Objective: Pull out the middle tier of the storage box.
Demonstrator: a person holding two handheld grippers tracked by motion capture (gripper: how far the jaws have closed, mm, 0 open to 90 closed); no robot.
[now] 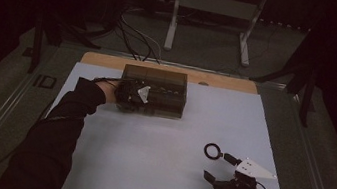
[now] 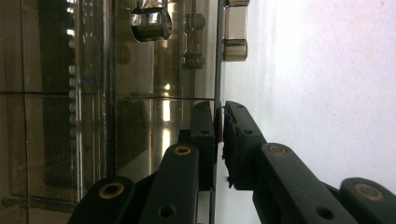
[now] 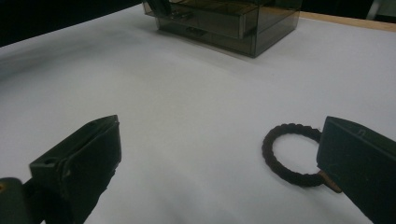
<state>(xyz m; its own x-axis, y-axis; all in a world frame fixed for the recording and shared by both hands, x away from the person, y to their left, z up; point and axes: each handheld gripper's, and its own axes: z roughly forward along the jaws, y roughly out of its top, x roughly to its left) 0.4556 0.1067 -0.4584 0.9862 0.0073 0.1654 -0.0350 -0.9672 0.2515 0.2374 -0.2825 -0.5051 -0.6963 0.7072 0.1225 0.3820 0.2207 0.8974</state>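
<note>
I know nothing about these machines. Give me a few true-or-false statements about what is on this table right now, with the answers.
1. The left tool is pinching a thin edge of the smoky see-through box. True.
2. The right tool is clamped on the dark braided ring. False: its jaws stand wide apart, and the ring lies on the white table by one jaw.
3. The box sits at the far side of the table. True.
4. The ring lies inside the box. False: it lies out on the table, near the right tool.
5. The ring is bright red. False: it is dark.
</note>
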